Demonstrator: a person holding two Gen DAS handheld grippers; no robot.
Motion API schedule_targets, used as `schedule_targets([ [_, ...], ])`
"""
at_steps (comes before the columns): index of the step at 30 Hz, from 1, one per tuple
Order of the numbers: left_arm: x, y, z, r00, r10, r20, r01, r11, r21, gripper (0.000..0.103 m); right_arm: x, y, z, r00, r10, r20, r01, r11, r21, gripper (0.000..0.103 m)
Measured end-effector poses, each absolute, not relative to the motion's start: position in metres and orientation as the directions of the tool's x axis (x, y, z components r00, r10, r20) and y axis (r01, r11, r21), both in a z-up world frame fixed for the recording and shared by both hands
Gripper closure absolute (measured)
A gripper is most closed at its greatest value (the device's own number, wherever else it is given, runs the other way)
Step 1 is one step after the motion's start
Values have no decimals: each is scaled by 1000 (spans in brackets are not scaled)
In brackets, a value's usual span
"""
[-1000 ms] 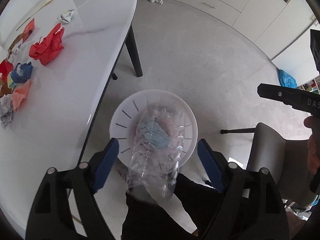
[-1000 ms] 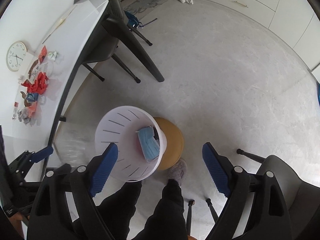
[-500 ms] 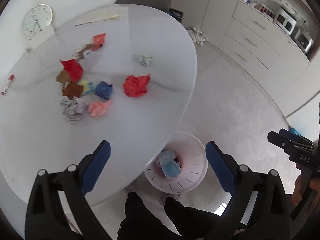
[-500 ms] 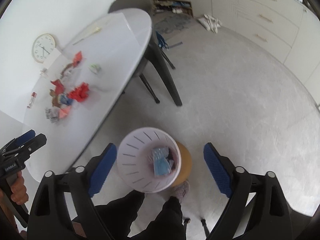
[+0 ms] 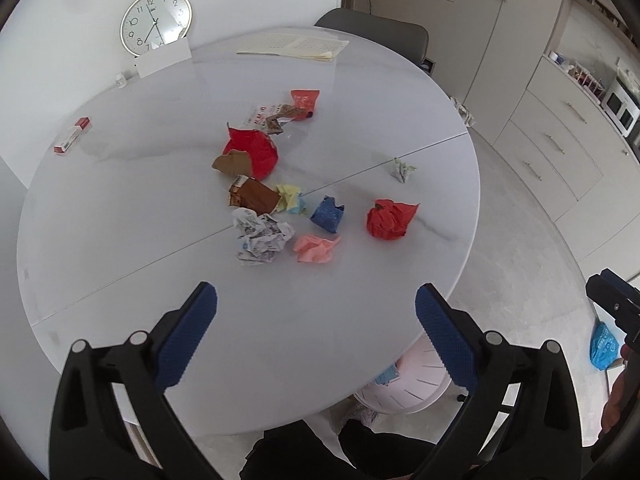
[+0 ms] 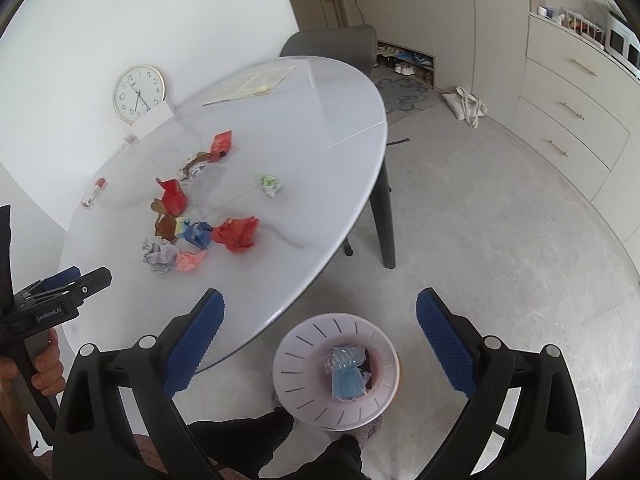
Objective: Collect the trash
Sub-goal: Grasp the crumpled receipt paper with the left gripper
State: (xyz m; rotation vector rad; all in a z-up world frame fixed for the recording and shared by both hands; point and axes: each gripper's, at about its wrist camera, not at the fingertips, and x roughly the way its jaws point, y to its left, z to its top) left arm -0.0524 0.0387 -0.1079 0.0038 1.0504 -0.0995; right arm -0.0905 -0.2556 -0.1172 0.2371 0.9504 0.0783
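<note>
Crumpled paper scraps point(image 5: 260, 236) on glossy round table point(image 5: 120, 240), both tongs point(image 5: 316, 320) point(image 6: 320, 320) agape

White lettering "GenRobot.AI" runs along the black left gripper point(image 6: 64, 280). The round wall clock point(image 5: 156, 21) shows numerals 1 through 12.

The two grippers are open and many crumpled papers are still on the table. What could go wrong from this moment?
1. The pink paper ball touches the printed paper wad; the left gripper, open and empty, may catch both or push one away.
2. The waste basket stands on the floor, partly under the table edge, so a piece released too early might miss it.
3. The small pale wad lies far from the pile and could be overlooked.
</note>
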Motion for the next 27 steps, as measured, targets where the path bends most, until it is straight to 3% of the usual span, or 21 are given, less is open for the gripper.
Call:
schedule_targets([
  [11,5,79,-163,426,-2,-905,21,1000,7,8,-43,-190,-126,578,119,-808,3,989,148,3],
  [21,61,95,-226,326,-33,-945,-13,999,-39,8,6,-154,-158,517,114,-848,63,983,171,3],
  [23,67,96,-233,313,-47,-949,-7,999,-52,9,13,-150,-163,505,110,-856,77,982,172,3],
  [27,71,96,-240,293,-72,-953,20,997,-69,23,22,-143,-173,484,111,-868,96,979,179,3],
])
